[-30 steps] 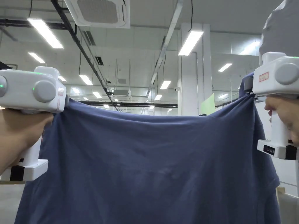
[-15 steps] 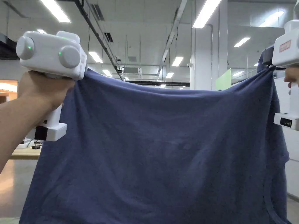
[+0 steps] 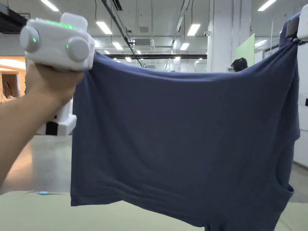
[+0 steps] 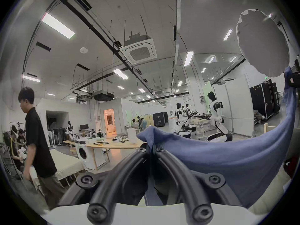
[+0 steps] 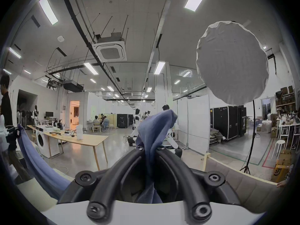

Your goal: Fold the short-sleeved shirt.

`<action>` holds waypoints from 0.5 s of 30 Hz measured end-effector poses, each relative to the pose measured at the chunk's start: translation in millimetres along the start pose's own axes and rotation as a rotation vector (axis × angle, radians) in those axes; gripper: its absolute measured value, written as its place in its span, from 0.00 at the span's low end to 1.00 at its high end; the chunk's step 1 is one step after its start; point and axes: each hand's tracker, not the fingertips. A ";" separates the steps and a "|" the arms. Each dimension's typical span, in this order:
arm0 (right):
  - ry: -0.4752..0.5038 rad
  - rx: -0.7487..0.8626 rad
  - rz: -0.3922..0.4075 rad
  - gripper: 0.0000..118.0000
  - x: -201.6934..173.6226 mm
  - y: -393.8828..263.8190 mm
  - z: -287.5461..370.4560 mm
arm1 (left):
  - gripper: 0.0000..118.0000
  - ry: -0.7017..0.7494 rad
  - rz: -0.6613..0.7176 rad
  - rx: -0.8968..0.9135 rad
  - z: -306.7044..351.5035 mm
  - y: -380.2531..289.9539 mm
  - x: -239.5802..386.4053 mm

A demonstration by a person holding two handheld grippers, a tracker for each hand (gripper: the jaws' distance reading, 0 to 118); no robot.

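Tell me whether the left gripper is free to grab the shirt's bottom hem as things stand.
Probably not. The left gripper is shut on a top corner of the shirt, which hangs spread between it and the right gripper. The hem hangs well below; reaching it means letting go.

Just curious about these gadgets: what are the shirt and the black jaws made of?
Shirt: soft matte blue knit, probably cotton jersey; it sags and creases between the grips. Left gripper and right gripper jaws: smooth black, faintly shiny, likely rubber or plastic, bolted on.
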 end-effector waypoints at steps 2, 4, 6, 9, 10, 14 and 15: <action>0.008 -0.021 -0.016 0.07 -2.8 -17.8 -2.4 | 0.01 0.000 0.002 -0.011 -0.3 -22.1 4.2; 0.013 -0.053 -0.012 0.07 -4.2 -36.3 -3.2 | 0.01 -0.017 0.000 -0.050 -16.0 -39.9 3.1; 0.016 -0.083 0.003 0.07 -3.9 -56.1 0.7 | 0.01 -0.030 -0.004 -0.083 -13.3 -60.3 1.6; 0.028 -0.125 0.008 0.07 -0.6 -79.4 9.7 | 0.01 -0.049 -0.023 -0.132 3.7 -85.2 -0.1; 0.026 -0.136 0.011 0.07 0.9 -86.8 14.3 | 0.01 -0.051 -0.035 -0.148 8.4 -94.4 -0.9; 0.042 -0.185 0.001 0.07 8.2 -116.0 38.8 | 0.01 -0.072 -0.051 -0.207 38.9 -125.5 -5.3; 0.045 -0.201 0.012 0.07 8.4 -122.2 44.3 | 0.01 -0.072 -0.060 -0.225 47.6 -131.8 -5.7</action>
